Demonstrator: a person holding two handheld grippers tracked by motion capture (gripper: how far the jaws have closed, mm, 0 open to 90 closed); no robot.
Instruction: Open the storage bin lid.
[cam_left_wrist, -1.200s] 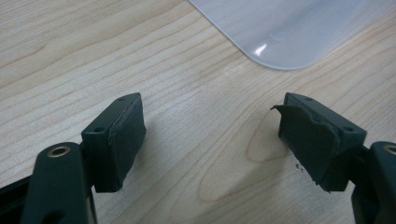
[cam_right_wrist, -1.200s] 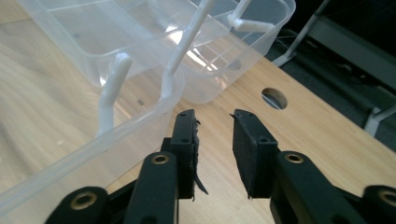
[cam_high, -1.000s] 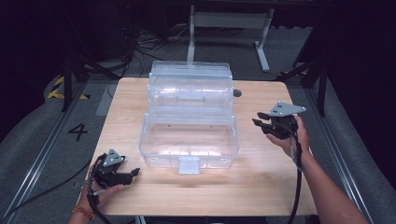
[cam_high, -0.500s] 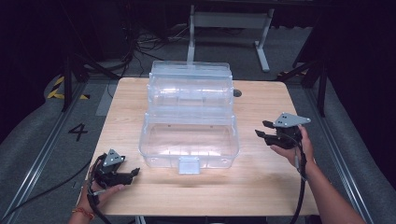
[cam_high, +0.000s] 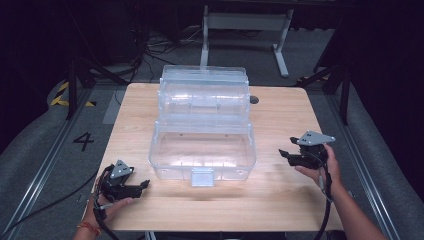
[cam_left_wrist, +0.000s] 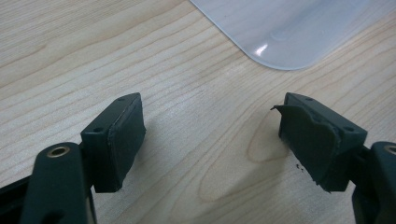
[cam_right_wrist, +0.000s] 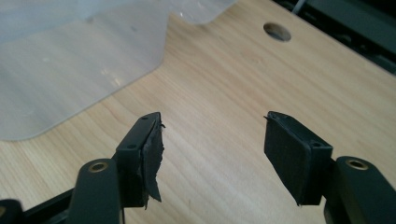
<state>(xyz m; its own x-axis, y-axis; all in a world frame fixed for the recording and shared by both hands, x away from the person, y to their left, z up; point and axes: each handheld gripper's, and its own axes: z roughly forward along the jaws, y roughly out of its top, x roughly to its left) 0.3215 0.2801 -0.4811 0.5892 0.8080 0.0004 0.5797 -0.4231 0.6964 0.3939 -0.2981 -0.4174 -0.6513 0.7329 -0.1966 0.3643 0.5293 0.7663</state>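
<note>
Scene from above: a clear plastic tackle-style box (cam_high: 202, 145) stands in the middle of a pale wooden tabletop (cam_high: 280, 195), its lid (cam_high: 204, 91) thrown back and upright behind the open base. A small clear latch (cam_high: 202, 176) hangs at the middle of the front wall. Nothing can be made out inside the base.

Left tongs (cam_high: 142, 185): held in the person's left hand (cam_high: 112, 202) at the near left corner of the tabletop, near the box's front left corner but apart from it. In the left gripper view the left tongs (cam_left_wrist: 212, 137) stand wide apart over bare wood with nothing between them; the rounded corner of the box (cam_left_wrist: 289, 32) lies ahead, untouched. One pad (cam_left_wrist: 317, 149) has a ragged, torn edge.

Right tongs (cam_high: 284, 154): held in the person's right hand (cam_high: 320, 167) to the right of the box, level with its front half and clear of its side wall. In the right gripper view the right tongs (cam_right_wrist: 212, 135) are spread, having just been opening, with only bare wood between them. The box's wall (cam_right_wrist: 70, 60) lies ahead to the left, and a round hole (cam_right_wrist: 277, 31) in the tabletop lies farther off. The pad (cam_right_wrist: 152, 154) on the left of that view is frayed along its edge.

A black cable (cam_high: 327, 200) trails from the right tongs along the forearm.
</note>
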